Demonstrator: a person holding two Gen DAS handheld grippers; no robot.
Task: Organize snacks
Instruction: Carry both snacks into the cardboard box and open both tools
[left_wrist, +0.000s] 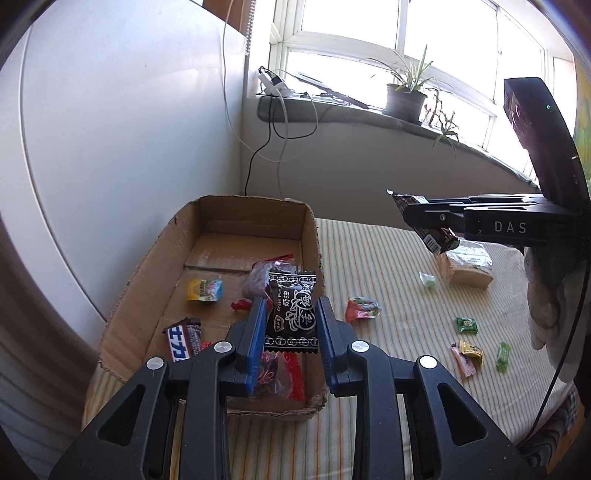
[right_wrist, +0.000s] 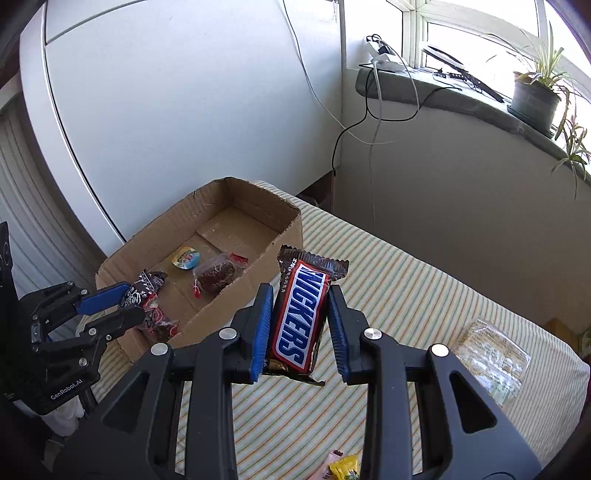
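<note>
While over the box (left_wrist: 221, 221), the left claw (left_wrist: 291, 317) pinches a black packet (left_wrist: 291, 314).

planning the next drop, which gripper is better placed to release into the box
Left. The left gripper holds its black packet above the cardboard box; the right gripper with the Snickers is beside it.

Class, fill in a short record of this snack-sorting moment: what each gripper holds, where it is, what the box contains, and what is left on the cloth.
left gripper: shut on black plum candy packet, over cardboard box
right gripper: shut on Snickers bar, above striped cloth, beside the box
box contents: jelly cup, dark wrapped snacks, another Snickers
left on cloth: small candies, clear packet
</note>
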